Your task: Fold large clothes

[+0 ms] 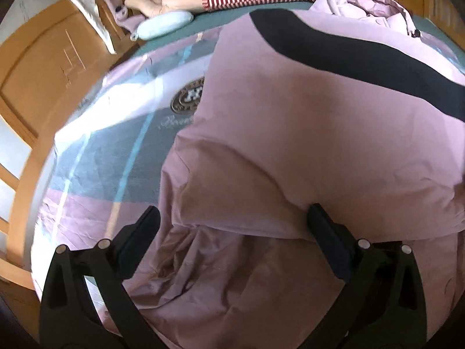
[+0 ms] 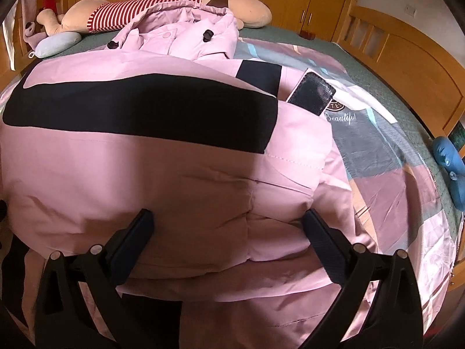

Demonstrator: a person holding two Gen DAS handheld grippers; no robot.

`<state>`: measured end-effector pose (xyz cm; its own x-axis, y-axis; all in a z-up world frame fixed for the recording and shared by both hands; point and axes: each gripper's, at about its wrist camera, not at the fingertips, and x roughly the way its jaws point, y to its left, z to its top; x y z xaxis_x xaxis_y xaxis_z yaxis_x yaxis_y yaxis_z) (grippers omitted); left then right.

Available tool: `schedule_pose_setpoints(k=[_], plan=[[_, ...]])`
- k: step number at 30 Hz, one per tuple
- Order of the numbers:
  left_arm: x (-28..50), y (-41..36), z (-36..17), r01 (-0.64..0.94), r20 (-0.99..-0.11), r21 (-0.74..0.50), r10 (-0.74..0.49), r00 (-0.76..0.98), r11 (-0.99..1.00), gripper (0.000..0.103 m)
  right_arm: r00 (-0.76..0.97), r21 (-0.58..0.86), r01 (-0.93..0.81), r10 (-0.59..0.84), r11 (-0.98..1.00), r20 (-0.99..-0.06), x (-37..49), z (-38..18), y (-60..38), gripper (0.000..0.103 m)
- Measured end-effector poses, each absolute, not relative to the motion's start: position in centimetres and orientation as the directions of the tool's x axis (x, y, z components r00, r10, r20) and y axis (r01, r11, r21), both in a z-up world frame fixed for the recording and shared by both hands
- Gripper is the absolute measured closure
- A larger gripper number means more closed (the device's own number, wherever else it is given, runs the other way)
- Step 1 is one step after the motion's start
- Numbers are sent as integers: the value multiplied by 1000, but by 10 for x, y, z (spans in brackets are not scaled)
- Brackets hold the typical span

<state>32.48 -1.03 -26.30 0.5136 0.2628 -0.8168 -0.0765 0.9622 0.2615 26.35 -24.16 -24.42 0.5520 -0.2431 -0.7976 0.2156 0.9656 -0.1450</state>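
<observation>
Coat flat on bed, mid-fold.
We hold both tongs, left and right, wide apart over its near folded edge, gripping nothing, likely to press or pinch.

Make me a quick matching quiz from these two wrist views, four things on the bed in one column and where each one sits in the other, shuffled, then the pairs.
Things:
1. Pink padded jacket with a black band
2. Black-screened phone
3. Beige plush toy in a red-and-white striped top
4. Dark blue plush toy

Places:
A. Along the far side of the bed, beyond the jacket's hood
B. At the bed's right edge
C. At the jacket's right edge, partly covered by it
D. Spread over the patchwork bedspread, in front of both open grippers

Pairs: 1-D, 2-C, 3-A, 4-B
</observation>
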Motion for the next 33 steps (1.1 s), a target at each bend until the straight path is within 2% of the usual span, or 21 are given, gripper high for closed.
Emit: schedule_pose_setpoints(k=[5, 13, 14, 16, 17, 19, 21, 24, 26, 29, 33], plan=[[327, 14, -269, -107, -870, 87, 127, 477, 991, 2, 555, -152, 218, -251, 964, -793, 261, -245, -240, 1], [324, -1, -269, -91, -839, 175, 197, 507, 980, 2, 553, -148, 222, -250, 964, -795, 260, -242, -242, 1], [324, -2, -269, -89, -837, 182, 202, 509, 979, 2, 559, -175, 258, -295, 950, -775, 259, -237, -244, 1], [323, -4, -269, -88, -833, 192, 209, 513, 978, 2, 604, -252, 359, -429, 899, -672, 249, -221, -244, 1], [322, -4, -269, -88, -831, 194, 211, 514, 977, 2, 639, -246, 368, -436, 897, -634, 245, -213, -242, 1], [323, -6, -269, -87, -828, 199, 215, 517, 976, 2, 724, -188, 292, -345, 938, -598, 237, -200, -231, 1], [322, -7, -269, -86, -826, 204, 218, 520, 975, 2, 745, -182, 187, -260, 965, -615, 239, -202, -213, 1], [322, -8, -270, -86, -821, 212, 225, 525, 973, 2, 654, -282, 30, -232, 959, -720, 254, -236, -183, 1], [322, -9, -271, -81, -820, 219, 228, 526, 972, 2, 633, -270, 23, -224, 963, -741, 259, -245, -184, 1], [321, -10, -272, -82, -819, 213, 224, 528, 974, 2, 613, -165, 28, -147, 986, -776, 262, -245, -199, 1], [321, -10, -272, -82, -816, 220, 230, 531, 972, 2, 621, -193, 28, -169, 981, -765, 262, -245, -193, 1]])
